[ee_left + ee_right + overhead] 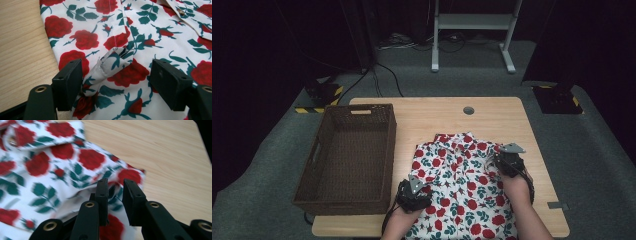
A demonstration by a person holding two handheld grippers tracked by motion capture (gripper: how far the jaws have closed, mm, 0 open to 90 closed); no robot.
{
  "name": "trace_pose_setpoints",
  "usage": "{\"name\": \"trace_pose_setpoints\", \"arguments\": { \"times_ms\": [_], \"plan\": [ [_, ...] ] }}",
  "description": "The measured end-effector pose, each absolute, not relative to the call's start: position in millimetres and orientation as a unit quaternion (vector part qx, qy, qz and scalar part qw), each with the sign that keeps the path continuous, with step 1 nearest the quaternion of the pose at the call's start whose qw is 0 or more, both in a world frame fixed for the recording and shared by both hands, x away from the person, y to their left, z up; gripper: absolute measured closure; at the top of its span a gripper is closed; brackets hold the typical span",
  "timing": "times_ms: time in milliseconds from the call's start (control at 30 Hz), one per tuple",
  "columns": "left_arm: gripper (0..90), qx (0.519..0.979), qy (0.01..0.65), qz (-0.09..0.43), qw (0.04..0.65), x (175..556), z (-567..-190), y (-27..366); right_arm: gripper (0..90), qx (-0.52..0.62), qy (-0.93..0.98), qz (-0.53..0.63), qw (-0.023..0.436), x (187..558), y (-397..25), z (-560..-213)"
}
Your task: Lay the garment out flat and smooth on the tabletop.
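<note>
A white shirt printed with red roses and green leaves lies flat on the wooden table, collar toward the far side. My left gripper rests on the shirt's left edge. In the left gripper view it stands open, with a raised fold of shirt fabric between the jaws, close to the left jaw. My right gripper is at the shirt's right edge. In the right gripper view its jaws stand close together, pinching a lifted ridge of the shirt.
A dark brown wicker basket sits empty on the table's left side, beside the shirt. A round cable hole marks the table's far edge. Bare wood lies to the right of the shirt. A white desk frame stands on the floor behind.
</note>
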State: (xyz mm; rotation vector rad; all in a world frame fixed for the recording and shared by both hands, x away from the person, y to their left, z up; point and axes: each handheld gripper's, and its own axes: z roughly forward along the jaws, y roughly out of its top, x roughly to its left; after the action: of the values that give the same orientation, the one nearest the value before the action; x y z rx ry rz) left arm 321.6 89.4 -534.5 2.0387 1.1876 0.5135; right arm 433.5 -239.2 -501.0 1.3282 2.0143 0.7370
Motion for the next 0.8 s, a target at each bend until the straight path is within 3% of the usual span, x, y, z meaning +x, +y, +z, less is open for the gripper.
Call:
{"name": "trace_pose_setpoints", "arguments": {
  "times_ms": [233,500,800],
  "plan": [
    [26.7,0.789,0.46,0.199,0.355,322,-534,89,73.6,0.47,0.771,0.296,0.311,434,-213,-485],
    [26.4,0.789,0.46,0.198,0.356,322,-535,89,72.2,0.481,0.767,0.295,0.304,404,-250,-485],
    [26.3,0.789,0.46,0.199,0.355,322,-535,89,62.3,0.491,0.771,0.314,0.255,368,-265,-509]
  ]
}}
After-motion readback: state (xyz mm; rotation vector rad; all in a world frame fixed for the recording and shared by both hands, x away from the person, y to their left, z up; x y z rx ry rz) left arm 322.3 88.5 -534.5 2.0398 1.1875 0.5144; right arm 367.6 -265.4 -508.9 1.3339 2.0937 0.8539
